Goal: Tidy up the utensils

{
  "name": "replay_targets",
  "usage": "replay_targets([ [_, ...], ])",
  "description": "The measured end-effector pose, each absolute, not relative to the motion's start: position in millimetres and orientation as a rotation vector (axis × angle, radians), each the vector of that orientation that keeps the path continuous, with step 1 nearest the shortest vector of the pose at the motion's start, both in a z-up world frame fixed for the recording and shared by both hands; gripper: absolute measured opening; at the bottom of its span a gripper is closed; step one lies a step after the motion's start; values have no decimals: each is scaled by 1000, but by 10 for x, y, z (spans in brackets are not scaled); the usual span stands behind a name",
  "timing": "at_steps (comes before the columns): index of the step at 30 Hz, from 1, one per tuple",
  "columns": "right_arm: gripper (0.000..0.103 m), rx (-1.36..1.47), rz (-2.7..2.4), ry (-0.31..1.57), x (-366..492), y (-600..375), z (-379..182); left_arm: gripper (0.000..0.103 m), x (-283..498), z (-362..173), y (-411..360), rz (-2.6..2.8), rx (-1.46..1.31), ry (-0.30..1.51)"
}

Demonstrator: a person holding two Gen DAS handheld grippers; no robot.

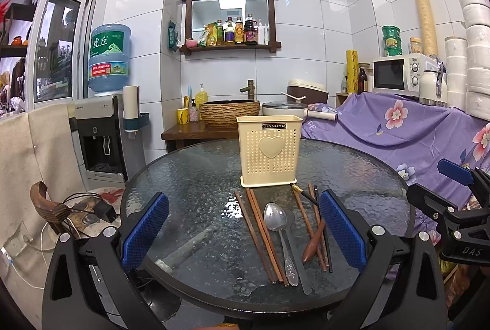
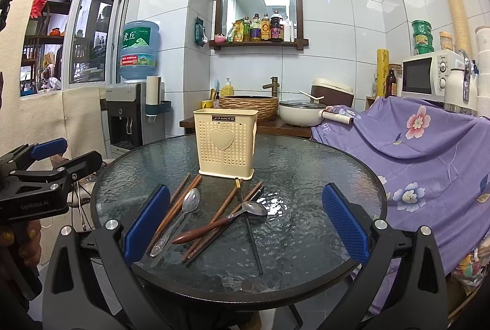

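Nothing is sorted yet: from the left, your left gripper (image 1: 243, 233) gapes empty, brown chopsticks (image 1: 260, 235), metal spoon (image 1: 277, 226) and wooden-handled spoon (image 2: 214, 224) lie before the holder (image 1: 269, 151), and your right gripper (image 2: 245, 227) gapes empty.

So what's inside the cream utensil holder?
Nothing rises above the rim of the cream utensil holder; its perforated walls hide the interior. Chopsticks and spoons still lie on the glass table.

Utensils (image 1: 280, 233) lie before holder (image 1: 269, 151), seemingly apart.

Both wrist views face the table (image 1: 214, 164) closely.
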State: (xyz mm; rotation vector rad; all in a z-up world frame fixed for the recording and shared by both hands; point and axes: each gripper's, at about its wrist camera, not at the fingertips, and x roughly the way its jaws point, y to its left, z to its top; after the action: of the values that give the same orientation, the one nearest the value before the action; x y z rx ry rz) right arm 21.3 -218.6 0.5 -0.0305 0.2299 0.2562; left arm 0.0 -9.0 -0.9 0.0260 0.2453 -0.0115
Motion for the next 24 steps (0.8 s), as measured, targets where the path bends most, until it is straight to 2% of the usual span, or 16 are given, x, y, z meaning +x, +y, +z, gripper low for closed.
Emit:
replay_targets([
  [24, 98, -31, 259, 235, 202, -2158, -43, 97, -1, -10, -104, -10, 29, 247],
])
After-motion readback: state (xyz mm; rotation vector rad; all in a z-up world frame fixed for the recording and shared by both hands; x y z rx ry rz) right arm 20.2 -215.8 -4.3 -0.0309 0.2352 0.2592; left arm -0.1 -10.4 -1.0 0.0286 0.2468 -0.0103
